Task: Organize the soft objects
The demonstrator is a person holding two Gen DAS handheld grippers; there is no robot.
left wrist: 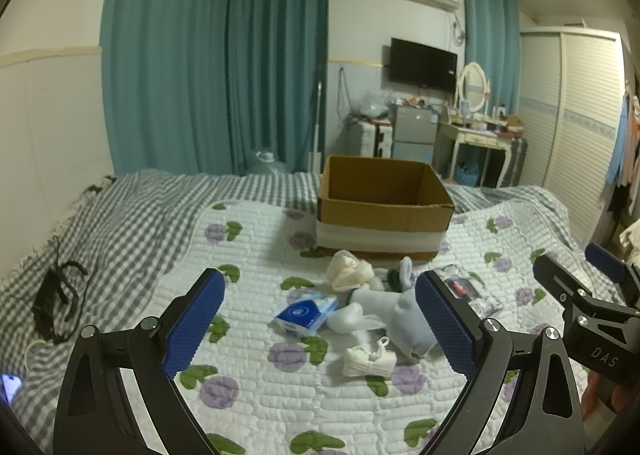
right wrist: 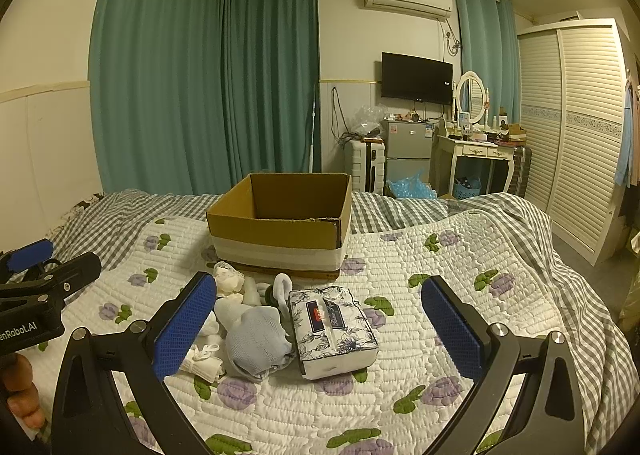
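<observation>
A: Start close in. How do the two tools sit?

B: The left gripper [left wrist: 320, 319] hangs above the quilt [left wrist: 280, 407], level, pointing toward the far end of the bed, its blue pads spread wide with nothing between them. The right gripper [right wrist: 320, 327] is posed the same way, pads wide apart and empty. Each shows up at the edge of the other's view, so they sit side by side, the right one [left wrist: 580, 295] just to the right of the left.

A: And the soft things?

B: In a loose heap on the quilt ahead of both tools. Nearest is a small rolled white sock bundle [left wrist: 370, 359], then a pale blue sock [right wrist: 256, 339] lying crumpled. Left of it is a blue tissue pack [left wrist: 306, 313]; right of it, touching the heap, a floral tissue pouch [right wrist: 334, 329]. Behind those lie a cream cloth wad [left wrist: 348, 273] and a white-and-green plush piece [left wrist: 400, 275].

A: Farther back?

B: An open cardboard box [right wrist: 280, 227] sits just beyond the heap; I cannot see its floor. Past the bed hang teal curtains [right wrist: 200, 75].
</observation>
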